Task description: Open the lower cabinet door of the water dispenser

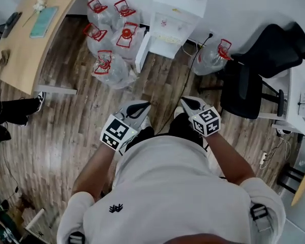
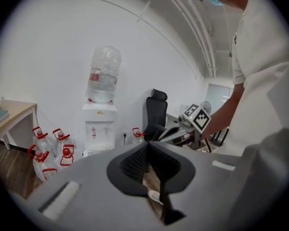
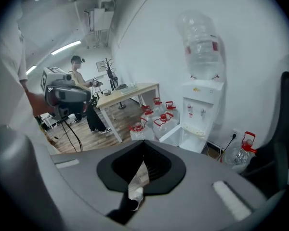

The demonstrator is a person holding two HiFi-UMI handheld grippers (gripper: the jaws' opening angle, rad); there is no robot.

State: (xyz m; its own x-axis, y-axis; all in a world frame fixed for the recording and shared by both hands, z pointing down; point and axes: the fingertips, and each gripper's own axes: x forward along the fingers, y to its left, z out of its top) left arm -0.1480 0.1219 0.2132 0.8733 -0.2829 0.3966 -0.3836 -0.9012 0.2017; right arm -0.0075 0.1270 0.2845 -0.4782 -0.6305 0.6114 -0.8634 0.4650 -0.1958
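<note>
At the far left a wooden desk point(image 1: 30, 44) stands on the plank floor point(image 1: 66, 136), with a teal book point(image 1: 43, 21) lying on its top. Right of it a cluster of clear bottles point(image 1: 111, 39) with red caps and handles sits on the floor, touching one another. Just beside them stands the white dispenser point(image 1: 174, 15) against the wall, an upturned bottle seated on its top. Its door point(image 3: 172, 134) is swung open toward the bottle cluster, leaving the lower cabinet point(image 3: 193, 139) open to view. A black cable point(image 1: 190, 80) runs from a wall socket point(image 1: 210, 35) down across the floor. One more red-capped bottle point(image 1: 213, 57) stands alone to the right of the dispenser, next to a black chair point(image 1: 256, 75). Nearer the camera, both tools are held in front of the person's white shirt point(image 1: 178, 197), well apart from the dispenser and touching nothing. The left gripper point(image 1: 144, 105) has its jaws pressed together with nothing between them, and it points toward the bottles. The right gripper point(image 1: 186, 101) also has its jaws pressed together and empty, pointing toward the dispenser.
</note>
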